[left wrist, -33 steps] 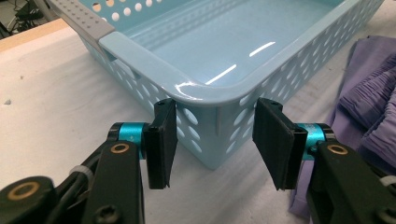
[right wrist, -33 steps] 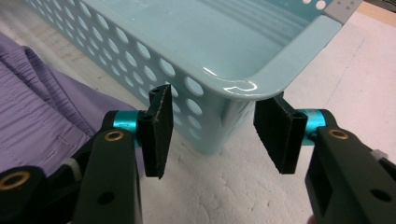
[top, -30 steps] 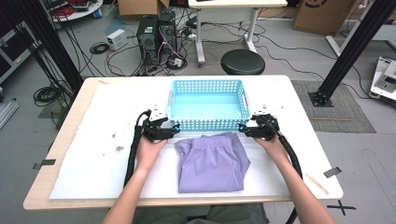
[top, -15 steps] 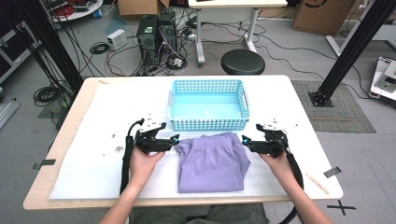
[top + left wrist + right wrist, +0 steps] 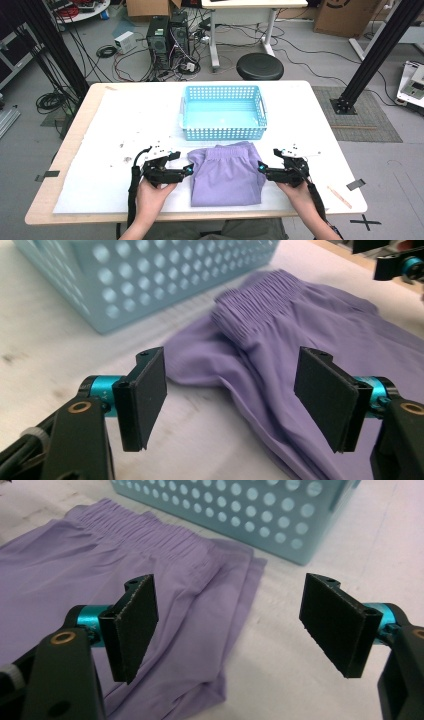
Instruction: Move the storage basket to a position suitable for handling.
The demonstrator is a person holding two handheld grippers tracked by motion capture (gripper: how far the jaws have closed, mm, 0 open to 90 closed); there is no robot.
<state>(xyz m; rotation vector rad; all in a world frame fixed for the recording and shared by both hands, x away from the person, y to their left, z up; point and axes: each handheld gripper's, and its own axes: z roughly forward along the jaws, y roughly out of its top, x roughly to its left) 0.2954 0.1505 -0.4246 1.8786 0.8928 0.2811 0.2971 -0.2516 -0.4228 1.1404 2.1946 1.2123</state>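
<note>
Folded lilac fabric shorts lie between left gripper and right gripper, fingers apart, empty; perforated light-blue plastic basket stands beyond them on the white desk.

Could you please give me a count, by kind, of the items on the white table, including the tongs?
Blue perforated basket: 1
Folded purple garment: 1
Tongs: 2, the left tongs and the right tongs, both open
Total: 4

Both grippers nearer the person
</note>
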